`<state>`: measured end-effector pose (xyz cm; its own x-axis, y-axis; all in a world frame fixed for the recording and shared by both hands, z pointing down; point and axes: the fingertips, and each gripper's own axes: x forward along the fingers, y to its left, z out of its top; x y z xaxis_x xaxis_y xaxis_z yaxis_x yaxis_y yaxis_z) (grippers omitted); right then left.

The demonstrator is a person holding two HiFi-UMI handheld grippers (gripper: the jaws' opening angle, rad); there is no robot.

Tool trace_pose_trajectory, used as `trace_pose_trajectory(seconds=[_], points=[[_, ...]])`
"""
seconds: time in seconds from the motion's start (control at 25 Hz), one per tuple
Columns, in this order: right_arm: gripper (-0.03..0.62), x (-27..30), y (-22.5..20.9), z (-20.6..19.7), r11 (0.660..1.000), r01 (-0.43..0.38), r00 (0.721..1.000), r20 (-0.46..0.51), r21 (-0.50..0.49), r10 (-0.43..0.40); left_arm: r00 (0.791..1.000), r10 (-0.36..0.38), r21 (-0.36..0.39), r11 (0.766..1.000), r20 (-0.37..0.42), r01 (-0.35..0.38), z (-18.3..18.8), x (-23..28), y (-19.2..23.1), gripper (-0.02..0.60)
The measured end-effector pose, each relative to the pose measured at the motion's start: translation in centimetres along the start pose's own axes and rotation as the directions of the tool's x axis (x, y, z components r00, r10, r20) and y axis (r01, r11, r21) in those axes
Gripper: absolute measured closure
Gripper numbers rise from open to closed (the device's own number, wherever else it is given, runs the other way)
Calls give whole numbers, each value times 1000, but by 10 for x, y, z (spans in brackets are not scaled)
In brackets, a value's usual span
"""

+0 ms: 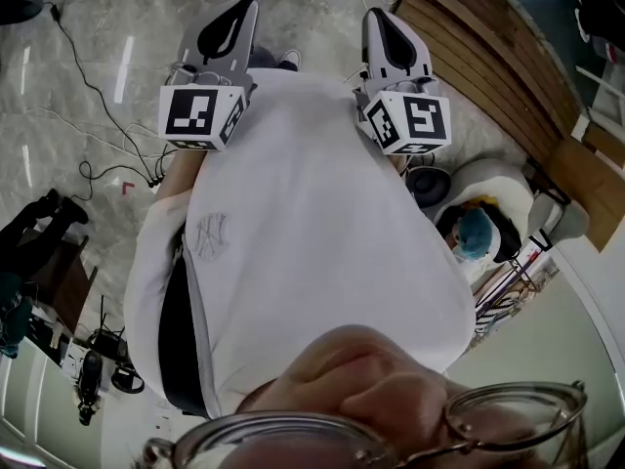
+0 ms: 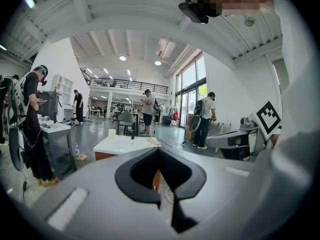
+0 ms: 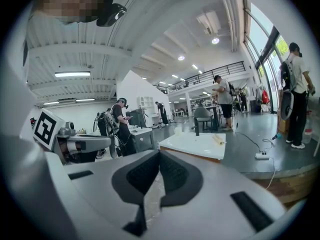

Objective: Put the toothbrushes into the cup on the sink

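Far ahead stands a white sink counter (image 2: pixel 125 145) on a wooden base, also in the right gripper view (image 3: pixel 197 146). A pale cup (image 2: pixel 112 132) and a dark faucet (image 2: pixel 132 132) stand at its back; the cup (image 3: pixel 178 130) shows in the right gripper view too. Toothbrushes (image 2: pixel 152 141) lie near the counter's right edge (image 3: pixel 218 139). My left gripper (image 2: pixel 159 151) and right gripper (image 3: pixel 159 153) are both shut, nothing between the jaws. In the head view the left gripper (image 1: pixel 227 29) and right gripper (image 1: pixel 389 33) are held side by side before the person's white shirt.
Several people stand about the hall. A desk (image 2: pixel 55 129) with a person beside it is left of the sink. Cables and a power strip (image 3: pixel 262 155) lie on the floor. A wooden platform edge (image 1: pixel 498 66) runs along the right.
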<state>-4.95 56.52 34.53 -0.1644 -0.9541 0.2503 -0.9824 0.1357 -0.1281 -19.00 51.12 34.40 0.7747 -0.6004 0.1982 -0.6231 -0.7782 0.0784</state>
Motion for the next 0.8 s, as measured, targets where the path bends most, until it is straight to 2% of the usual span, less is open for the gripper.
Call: trace_pose_trajectory(seconds=[0.48,0.8], points=[[583,10,-3,-7,1000,-21,999,-39,2,21,1000,12,-10,1000,-13,-12,3,7,6,572],[583,31,-20,2,1000,23,999,-44,6,-23,1000,-8,-7,1000,-16,8,5,33,28,572]])
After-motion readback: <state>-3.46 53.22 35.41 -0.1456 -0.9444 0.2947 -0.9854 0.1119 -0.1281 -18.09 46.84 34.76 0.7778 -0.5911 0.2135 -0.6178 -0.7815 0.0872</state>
